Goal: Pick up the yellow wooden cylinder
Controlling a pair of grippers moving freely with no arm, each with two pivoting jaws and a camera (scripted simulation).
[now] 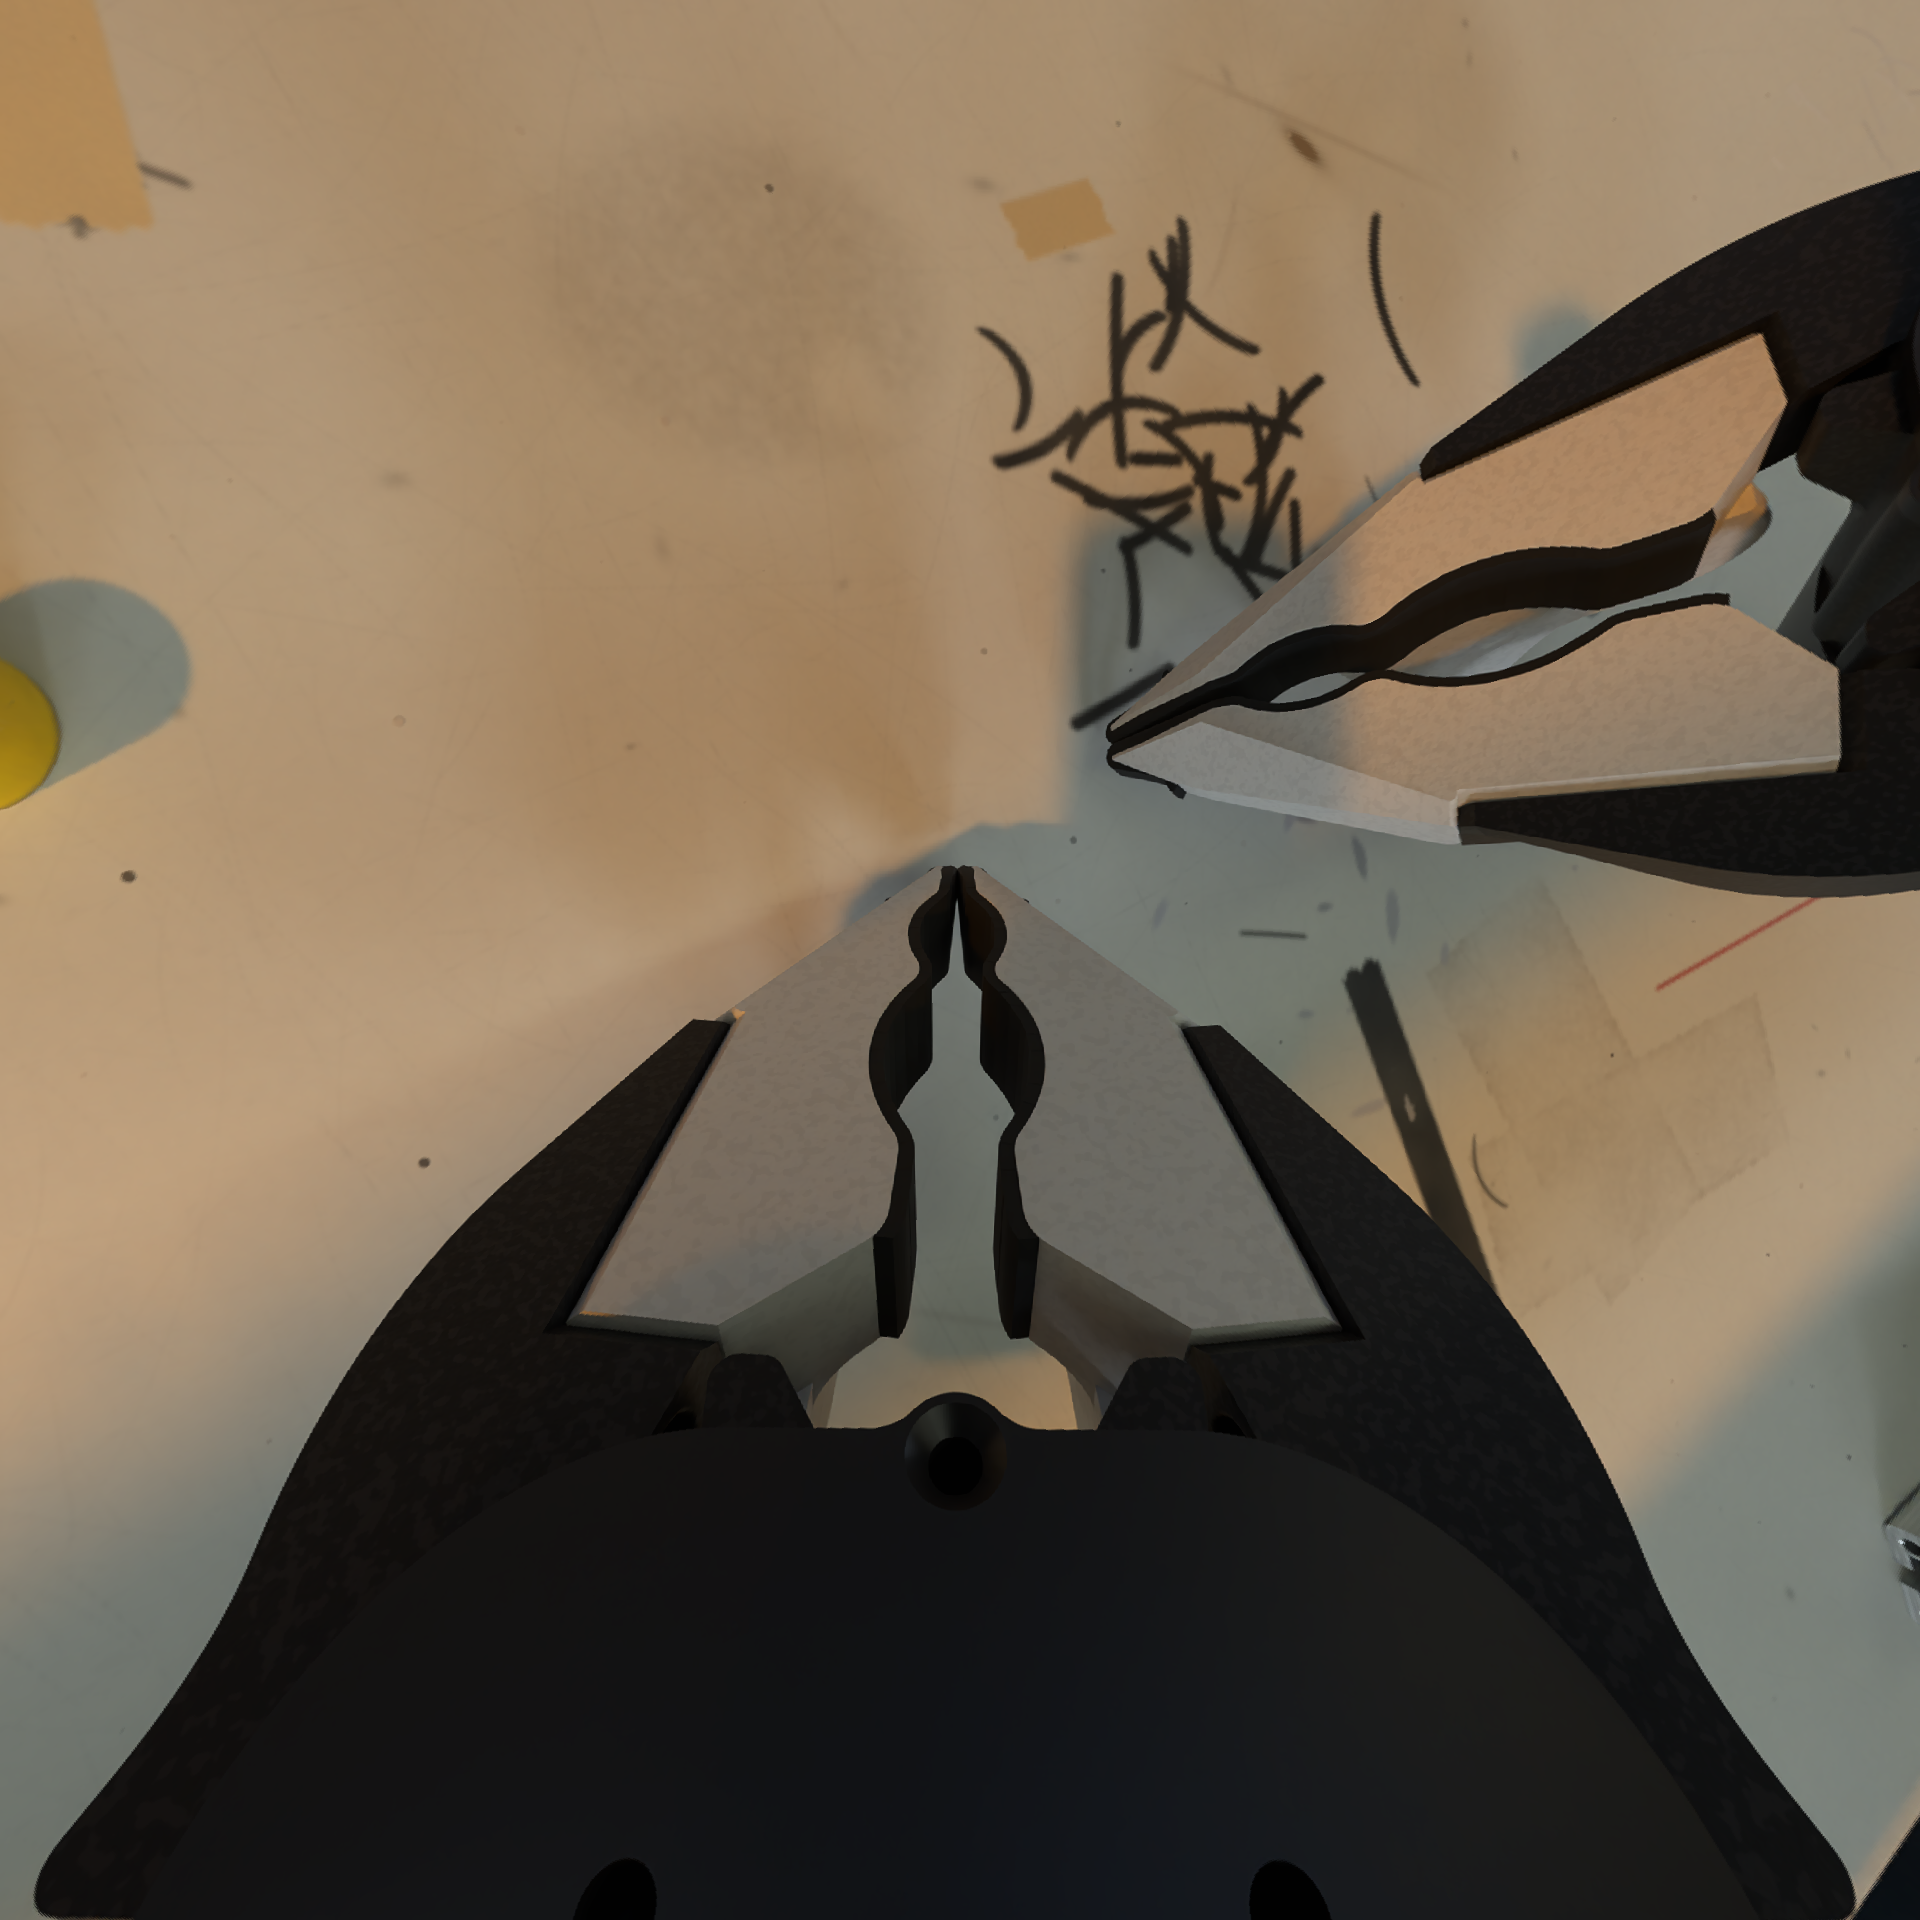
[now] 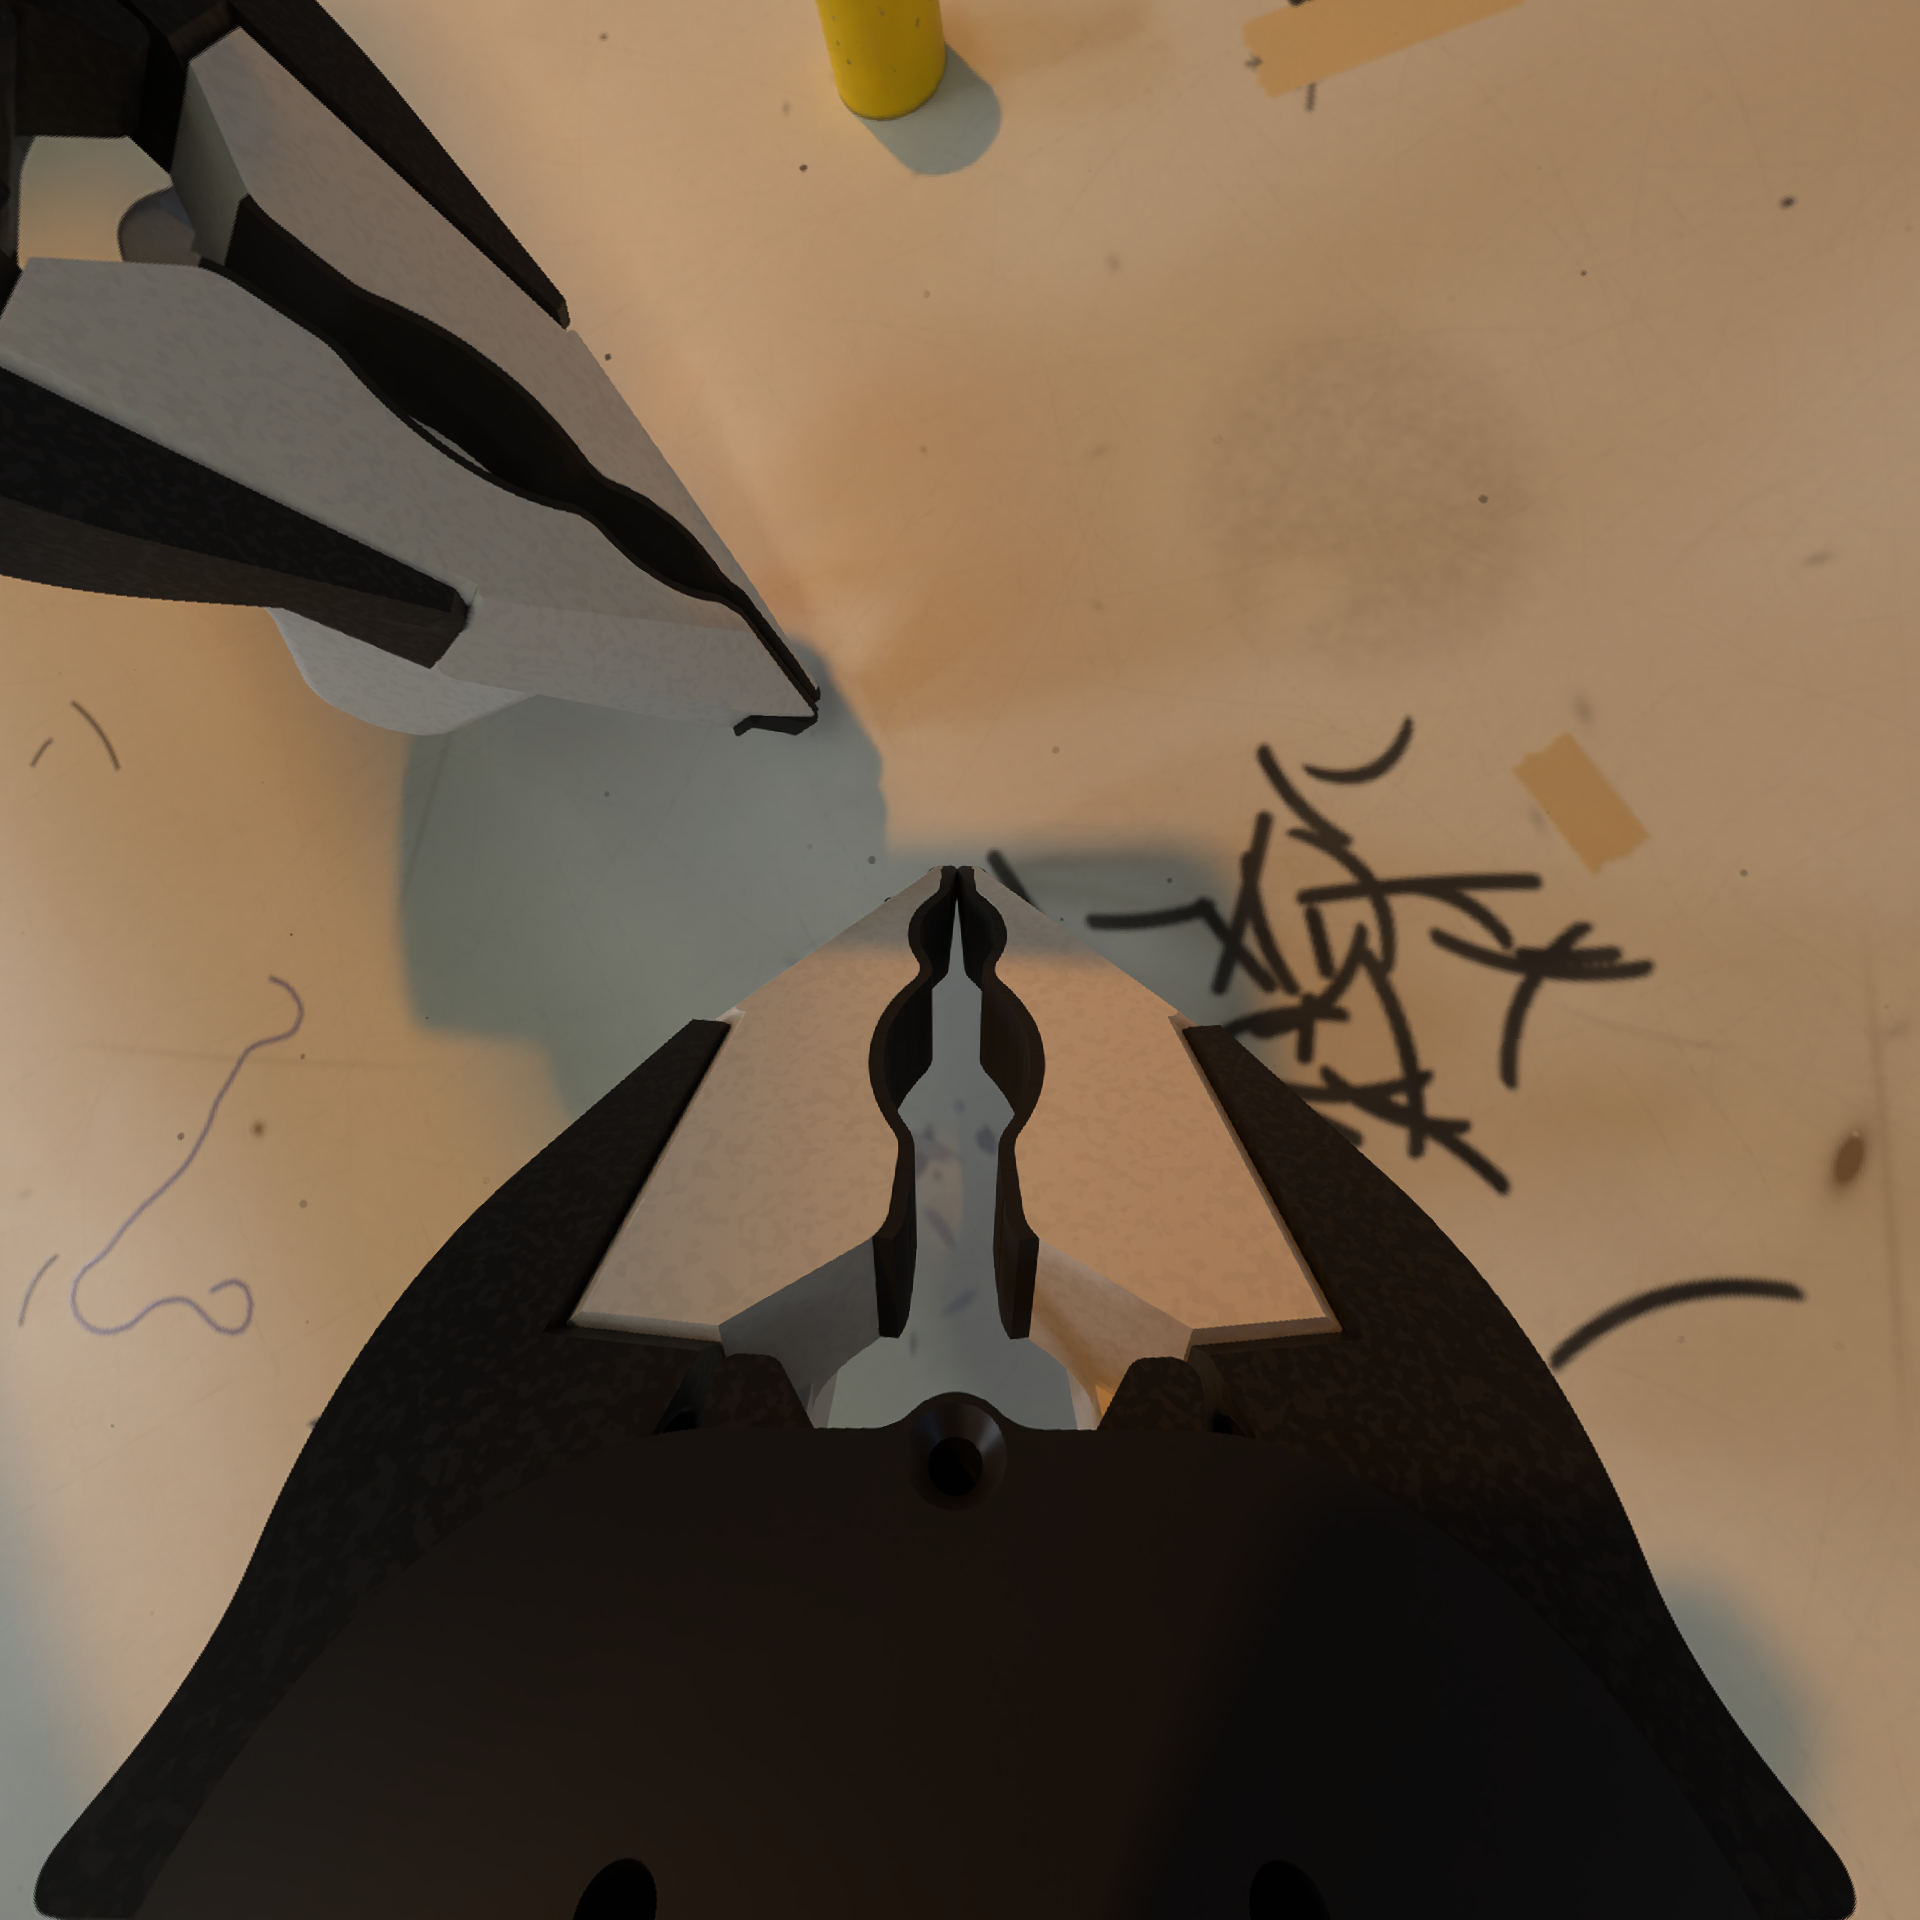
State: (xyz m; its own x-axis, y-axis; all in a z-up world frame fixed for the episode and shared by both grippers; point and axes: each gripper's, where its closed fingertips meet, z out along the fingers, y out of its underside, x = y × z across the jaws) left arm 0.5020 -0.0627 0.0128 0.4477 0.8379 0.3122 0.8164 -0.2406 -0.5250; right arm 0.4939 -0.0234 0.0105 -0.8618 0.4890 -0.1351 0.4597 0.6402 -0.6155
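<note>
Left wrist view shows the left gripper (image 1: 957, 871) with jaws together and empty above a beige surface (image 1: 582, 436) with black scribbles (image 1: 1174, 436) and tape patches (image 1: 1055, 216); the yellow wooden cylinder (image 1: 21, 732) stands far left of the jaws, cut by the edge. In the right wrist view the right gripper (image 2: 957, 871) also has its jaws together, and the cylinder (image 2: 881, 52) stands upright well ahead of them, slightly to the left.

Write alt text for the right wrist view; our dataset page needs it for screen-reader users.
The right gripper, fingertips shut on nothing, hangs over a scuffed beige table. A yellow wooden cylinder stands upright at the top edge; the left gripper, also shut, reaches in from the upper left.
</note>
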